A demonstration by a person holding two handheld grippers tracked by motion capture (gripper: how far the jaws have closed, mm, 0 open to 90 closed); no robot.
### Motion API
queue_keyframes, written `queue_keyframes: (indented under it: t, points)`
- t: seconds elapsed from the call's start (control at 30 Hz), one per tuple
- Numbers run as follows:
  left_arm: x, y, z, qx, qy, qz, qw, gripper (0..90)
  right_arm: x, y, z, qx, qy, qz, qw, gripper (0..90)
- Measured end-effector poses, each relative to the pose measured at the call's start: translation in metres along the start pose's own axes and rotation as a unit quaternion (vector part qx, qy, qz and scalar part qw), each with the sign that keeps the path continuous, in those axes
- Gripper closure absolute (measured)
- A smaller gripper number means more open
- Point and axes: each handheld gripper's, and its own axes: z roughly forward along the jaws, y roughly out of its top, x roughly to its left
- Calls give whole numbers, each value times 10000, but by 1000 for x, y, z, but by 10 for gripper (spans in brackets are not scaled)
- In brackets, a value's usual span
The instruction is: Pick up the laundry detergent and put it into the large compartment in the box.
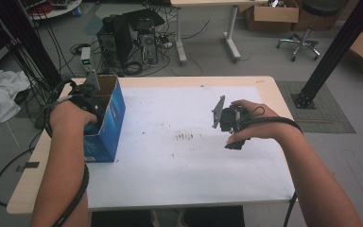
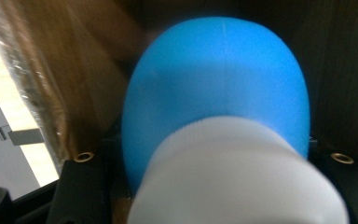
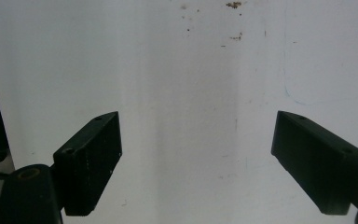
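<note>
- Jaws of the left gripper (image 1: 90, 108) are clamped on a blue-and-white object (image 2: 214, 116); in the left gripper view its rounded blue part fills the space between the two black jaws, and a white ribbed-looking part sits nearest the camera.
- What the object is exactly cannot be told: it is very close to the lens and blurred.
- Brown cardboard walls surround the object in the left gripper view, so it sits inside the blue cardboard box (image 1: 105, 130), held there by the left gripper.
- In the high view the left hand (image 1: 68, 118) reaches down into the open top of the box, with the gripper's grey three-cornered plate standing above the rim.
- The box stands upright at the left side of the table (image 1: 137, 198), on the edge of the white sheet (image 1: 184, 165) that covers most of the tabletop.
- The right gripper (image 3: 198, 158) has its jaws wide apart with nothing between them; the right gripper view looks straight down on the bare white sheet.
- In the high view the right hand (image 1: 253, 125) holds that gripper over the right half of the sheet, well apart from the box.
- A patch of small dark marks (image 1: 186, 137) lies on the sheet between the box and the right hand.
- Black cables trail from both grippers along the forearms.
- Beyond the table, the floor holds a computer tower (image 1: 123, 40) with tangled cables, an office chair and cardboard boxes.
</note>
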Motion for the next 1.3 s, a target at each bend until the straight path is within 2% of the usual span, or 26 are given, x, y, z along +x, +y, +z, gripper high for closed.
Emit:
queue_keyframes:
  t: [0.07,0.27,0.47,0.67,1.3]
  points:
    - [-2,0,0,47,51,90,9999,387,0,0,0,-4,-1,-3,10000,162]
    - [-1,-2,0,-90,19,53,9999,385,0,0,0,-6,-9,-1,10000,162]
    - [-1,-3,1,-77,9,29,10000,383,0,0,-1,-7,-9,10,10000,162]
    - [-1,-4,0,-169,-50,94,9998,353,0,1,0,-10,-15,0,10000,162]
    - [-8,-8,-32,-386,158,236,9988,328,0,2,-3,-62,-71,-12,10000,162]
